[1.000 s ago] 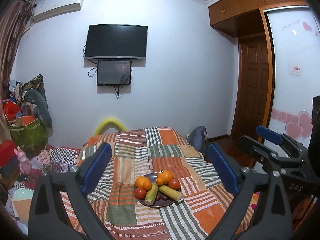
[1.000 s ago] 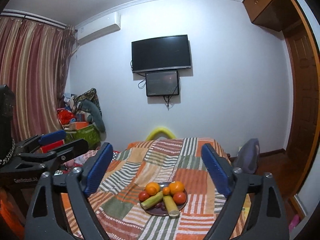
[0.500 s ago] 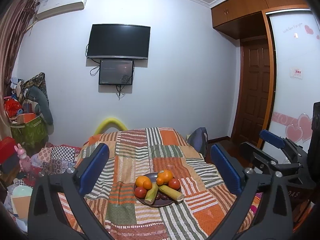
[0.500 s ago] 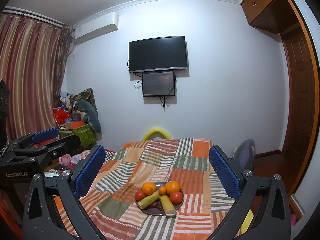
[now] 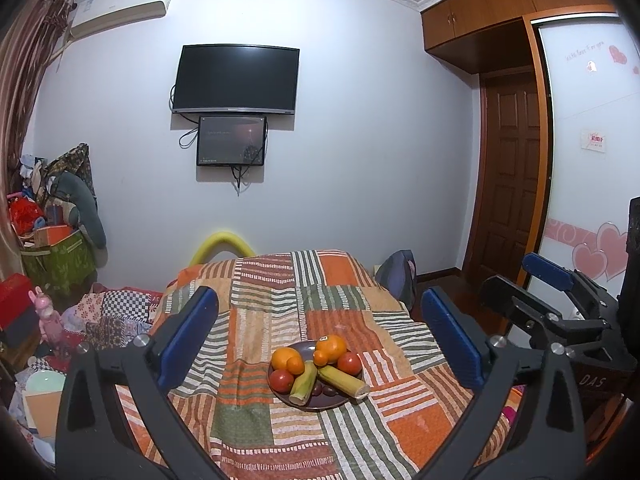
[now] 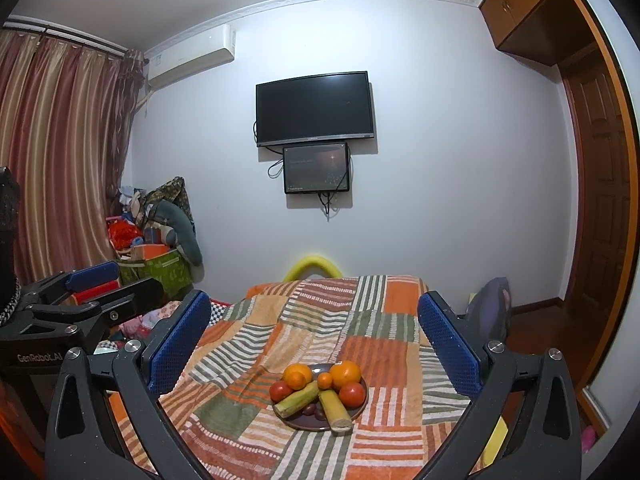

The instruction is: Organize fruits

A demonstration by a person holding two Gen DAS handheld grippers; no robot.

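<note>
Both grippers hover high, well back from the fruit. Left gripper fingers spread wide, empty; right gripper likewise. The dark plate sits on the patchwork bedspread, piled with oranges, tomatoes and two cut stalks. Best move, I'd say: drop low, centre on a top orange, close gently — the pile could roll.

Even, fairly bright indoor light fills both views, its source out of frame overhead. The white wall reads slightly bluish. Soft shadows fall beneath the television and under the fruit on the plate. Fisheye distortion bows the door and curtains, with black vignetting in every corner. Focus is sharp; no motion blur.
</note>
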